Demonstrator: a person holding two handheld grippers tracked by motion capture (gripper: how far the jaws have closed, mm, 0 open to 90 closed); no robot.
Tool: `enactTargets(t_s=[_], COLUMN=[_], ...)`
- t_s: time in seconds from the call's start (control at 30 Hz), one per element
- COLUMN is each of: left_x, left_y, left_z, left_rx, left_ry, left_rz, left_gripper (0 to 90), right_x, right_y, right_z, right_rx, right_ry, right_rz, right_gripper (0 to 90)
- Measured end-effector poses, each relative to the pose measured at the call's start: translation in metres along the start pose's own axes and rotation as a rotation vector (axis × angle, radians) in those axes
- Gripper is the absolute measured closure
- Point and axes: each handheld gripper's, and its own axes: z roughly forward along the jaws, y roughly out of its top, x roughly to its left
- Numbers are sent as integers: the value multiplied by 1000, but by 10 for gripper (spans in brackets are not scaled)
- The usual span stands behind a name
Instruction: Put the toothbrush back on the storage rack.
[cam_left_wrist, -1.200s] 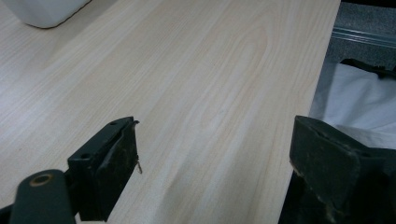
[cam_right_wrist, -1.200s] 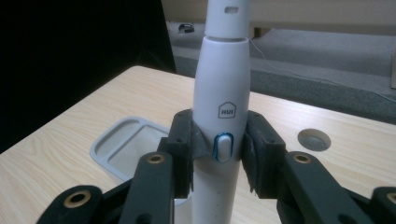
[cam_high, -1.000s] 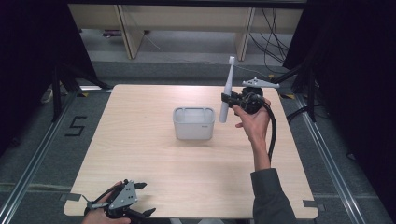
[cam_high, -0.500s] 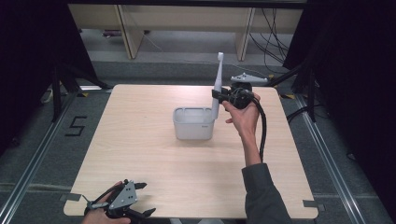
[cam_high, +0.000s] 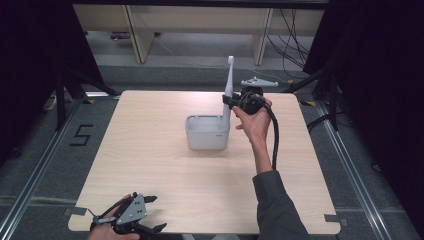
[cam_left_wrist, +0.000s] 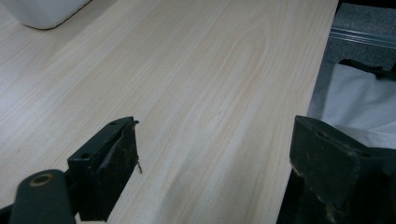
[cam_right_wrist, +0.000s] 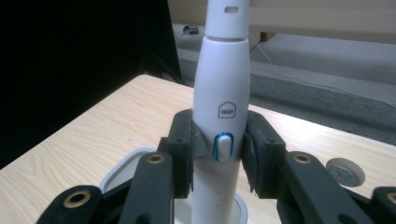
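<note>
The right claw (cam_right_wrist: 219, 154) squeezes the smooth, hard, light toothbrush (cam_right_wrist: 222, 116) by its fat middle, over the white box (cam_high: 207, 132).

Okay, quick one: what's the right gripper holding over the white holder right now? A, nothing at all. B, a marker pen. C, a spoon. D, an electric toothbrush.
D: the right gripper is clamped on the white handle of an electric toothbrush, upright, brush head up, with its lower end at the white holder.

"HUI" on toothbrush (cam_right_wrist: 223, 93), "5" on floor (cam_high: 80, 135)
</note>
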Motion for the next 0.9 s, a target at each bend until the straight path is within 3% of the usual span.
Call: enactTargets(t_s=[0.2,0.23,0.33,0.4,0.43,0.47,0.5,0.57,0.7,0.77,0.8,0.9], left_x=[0,0,-1,0,-1,-1,0,0,-1,0,-1,0], left_y=[0,0,0,0,0,0,0,0,0,0,0,0], left_z=[0,0,0,-1,0,0,-1,0,-1,0,0,0], left_rx=[0,0,-8,-3,-18,-18,1,-6,3,-5,-2,1], left_ry=[-1,-1,2,0,-5,-5,4,4,-7,3,0,-1], left_rz=[1,0,-4,1,-17,-17,5,-3,-12,-2,0,2], left_gripper=[147,147,147,147,147,147,147,147,147,147,147,147], right_x=[1,-1,-1,-4,-2,-2,-3,-4,-4,-8,-7,-8], right_y=[-1,-2,-4,-5,-6,-6,-7,-8,-13,-18,-21,-25], right_z=[5,7,11,14,15,15,16,18,20,22,23,25], right_rx=[3,-2,10,1,4,4,21,13,27,24,44,41], right_ry=[-5,-12,-21,-30,-22,-22,-39,-39,-34,-40,-30,-26], right_rz=[16,0,25,-2,29,29,18,-3,29,-3,31,27], right_gripper=[666,666,665,665,665,665,665,665,665,664,664,664])
